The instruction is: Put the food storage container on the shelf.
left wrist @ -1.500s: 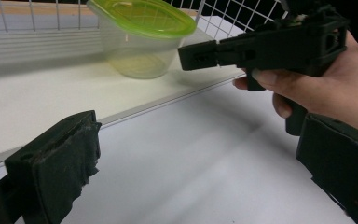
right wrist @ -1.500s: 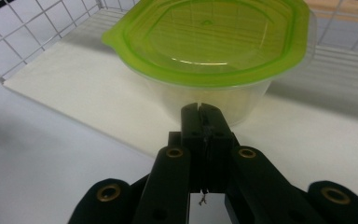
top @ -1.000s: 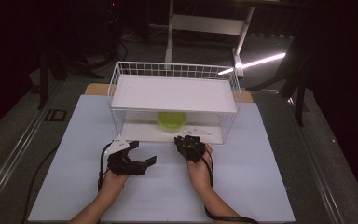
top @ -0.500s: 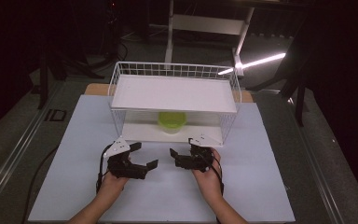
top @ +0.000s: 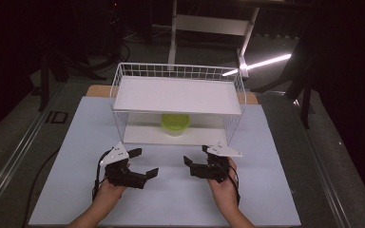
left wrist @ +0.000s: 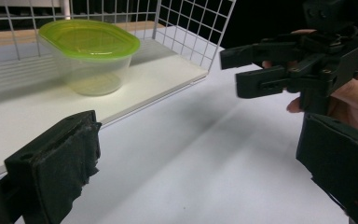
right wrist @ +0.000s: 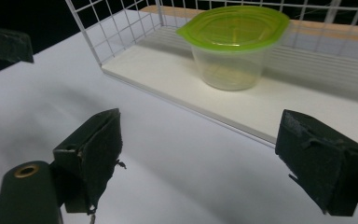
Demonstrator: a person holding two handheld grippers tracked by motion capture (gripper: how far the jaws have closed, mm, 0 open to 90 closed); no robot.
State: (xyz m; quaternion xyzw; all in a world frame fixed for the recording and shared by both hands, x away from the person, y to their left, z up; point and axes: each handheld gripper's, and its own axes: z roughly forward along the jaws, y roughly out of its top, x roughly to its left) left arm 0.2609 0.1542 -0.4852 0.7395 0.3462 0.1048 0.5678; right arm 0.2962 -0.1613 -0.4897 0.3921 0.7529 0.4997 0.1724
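A clear plastic tub with a green lid (top: 175, 123) (left wrist: 88, 53) (right wrist: 233, 42) stands on the bottom shelf of a white wire rack (top: 119, 90) (left wrist: 191, 28) (right wrist: 98, 42). Both grippers hover over the white table in front of the rack, facing each other. My left gripper (top: 143, 162) (left wrist: 200, 168) is open with nothing between its jaws. My right gripper (top: 196, 156) (right wrist: 209, 158) has just opened its jaws wide and holds nothing. From the left gripper view the right gripper (left wrist: 279, 60) appears ahead at the upper right, held in a hand.
The rack has a flat white top shelf (top: 176, 95) above the tub. The white tabletop (top: 171, 199) extends around both hands. Dark floor, a chair frame (top: 209, 23) and a bright light strip (top: 261, 64) lie beyond the table.
The right hand pulled back from the rack front toward the near right, and its jaws went from closed to wide open. The left gripper shifted only slightly.
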